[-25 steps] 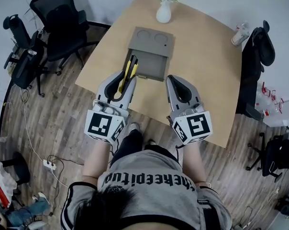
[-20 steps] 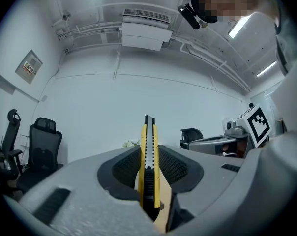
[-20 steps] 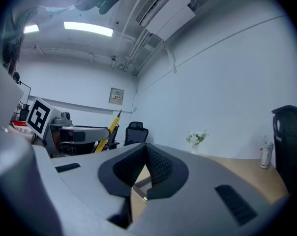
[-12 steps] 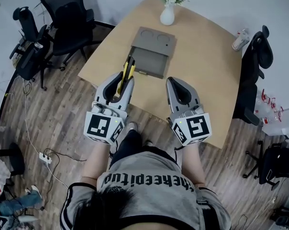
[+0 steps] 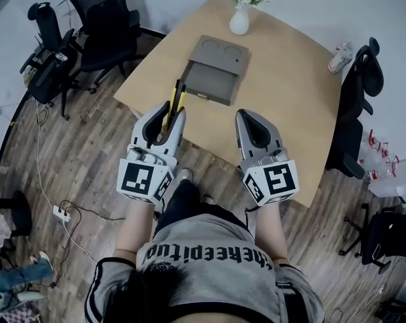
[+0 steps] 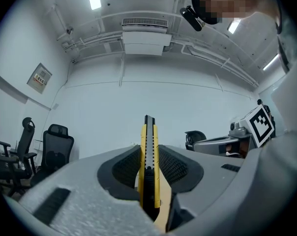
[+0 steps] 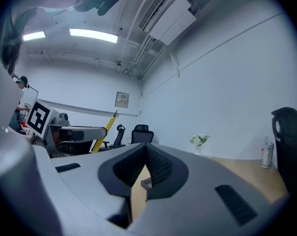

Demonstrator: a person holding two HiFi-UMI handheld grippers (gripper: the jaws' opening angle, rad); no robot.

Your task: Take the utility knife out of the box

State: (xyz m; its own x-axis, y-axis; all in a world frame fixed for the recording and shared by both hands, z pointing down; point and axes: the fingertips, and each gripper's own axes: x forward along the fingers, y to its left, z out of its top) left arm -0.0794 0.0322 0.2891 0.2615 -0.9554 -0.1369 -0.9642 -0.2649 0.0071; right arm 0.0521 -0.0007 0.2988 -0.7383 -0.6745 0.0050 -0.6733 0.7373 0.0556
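Left gripper view: a slim yellow and black utility knife [image 6: 149,132] is seen upright between the jaws of the left gripper [image 6: 149,150], which stand narrowly apart and are pressed on its body. In the head view, the knife is held over the near part of the light wooden table [image 5: 290,113]. It is outside the flat grey box [image 5: 220,62], near its left front corner.

The jaws of the right gripper [image 7: 145,151] are closed at the tips, and nothing is held between them.

Black-and-white square markers are carried on the gripper cubes [image 5: 144,178]. The print on the person's grey shirt [image 5: 210,247] is seen upside down and cannot be read surely. The wall notice [image 6: 42,77] is too small to read.
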